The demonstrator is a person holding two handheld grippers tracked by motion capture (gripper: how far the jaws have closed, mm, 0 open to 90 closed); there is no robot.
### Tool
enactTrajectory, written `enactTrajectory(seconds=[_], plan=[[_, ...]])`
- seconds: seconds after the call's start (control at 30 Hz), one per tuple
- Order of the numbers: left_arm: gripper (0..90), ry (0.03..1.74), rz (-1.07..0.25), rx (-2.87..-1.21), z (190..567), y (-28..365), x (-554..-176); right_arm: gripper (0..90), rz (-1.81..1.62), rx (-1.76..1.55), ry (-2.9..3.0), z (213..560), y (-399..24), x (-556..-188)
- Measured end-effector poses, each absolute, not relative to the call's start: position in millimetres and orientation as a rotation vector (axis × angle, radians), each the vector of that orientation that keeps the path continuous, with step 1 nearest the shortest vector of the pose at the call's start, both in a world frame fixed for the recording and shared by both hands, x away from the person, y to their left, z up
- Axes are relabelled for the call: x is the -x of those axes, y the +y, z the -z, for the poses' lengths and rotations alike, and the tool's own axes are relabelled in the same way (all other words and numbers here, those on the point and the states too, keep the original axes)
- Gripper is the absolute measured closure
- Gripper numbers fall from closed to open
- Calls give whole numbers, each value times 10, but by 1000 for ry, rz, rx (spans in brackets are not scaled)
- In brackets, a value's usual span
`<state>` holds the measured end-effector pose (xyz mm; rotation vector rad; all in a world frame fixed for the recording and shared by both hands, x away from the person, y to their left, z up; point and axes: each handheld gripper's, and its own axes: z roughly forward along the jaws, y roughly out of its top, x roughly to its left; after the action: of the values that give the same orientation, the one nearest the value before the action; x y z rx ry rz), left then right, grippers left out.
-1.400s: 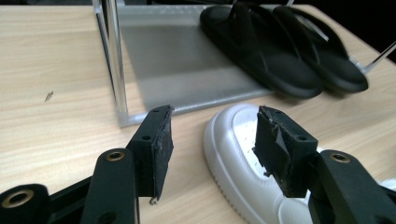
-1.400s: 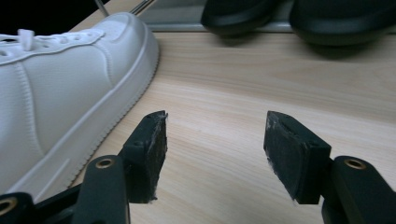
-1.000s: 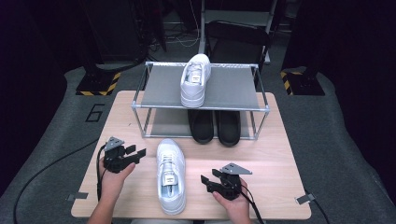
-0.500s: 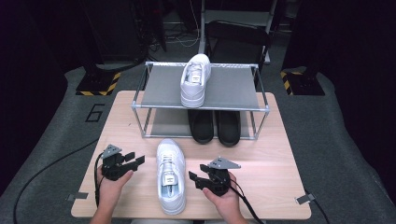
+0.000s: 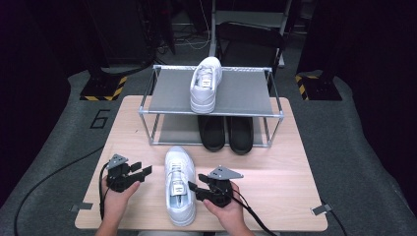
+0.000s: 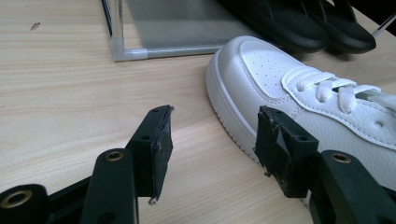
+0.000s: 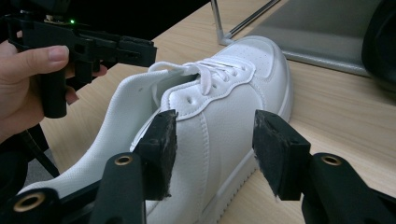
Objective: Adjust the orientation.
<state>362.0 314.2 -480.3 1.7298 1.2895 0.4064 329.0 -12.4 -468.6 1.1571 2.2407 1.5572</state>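
Near shoe: a white leather low-top sneaker with white laces [image 5: 179, 186] lies on the pale wooden surface [image 5: 275, 167] at its near edge, toe pointing away toward the rack, sole down, perforated toe cap, padded collar open toward the person.
Right gripper: the black right gripper [image 5: 195, 188] sits just beside the sneaker's heel side; its fingers [image 7: 161, 149] stand apart and have just been closing, with the sneaker's side panel near the collar seen between them, the pads not pressing on it.
Left gripper: the black left gripper [image 5: 143, 170] is just beside the sneaker's other side; its fingers [image 6: 156, 147] are wide apart over bare wood, holding nothing.
Rack: a metal-framed two-tier shoe rack with grey shelves [image 5: 246, 96] stands farther off.
Top shelf: a second white sneaker [image 5: 205, 82].
Bottom shelf: a pair of black shoes [image 5: 226, 132].
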Motion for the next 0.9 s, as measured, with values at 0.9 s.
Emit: enactTrajectory(seconds=[0.9], plan=[[454, 1319, -393, -1756, 4894, 3194, -3582, 532, -1369, -1207, 2321, 4837, 168, -3329]])
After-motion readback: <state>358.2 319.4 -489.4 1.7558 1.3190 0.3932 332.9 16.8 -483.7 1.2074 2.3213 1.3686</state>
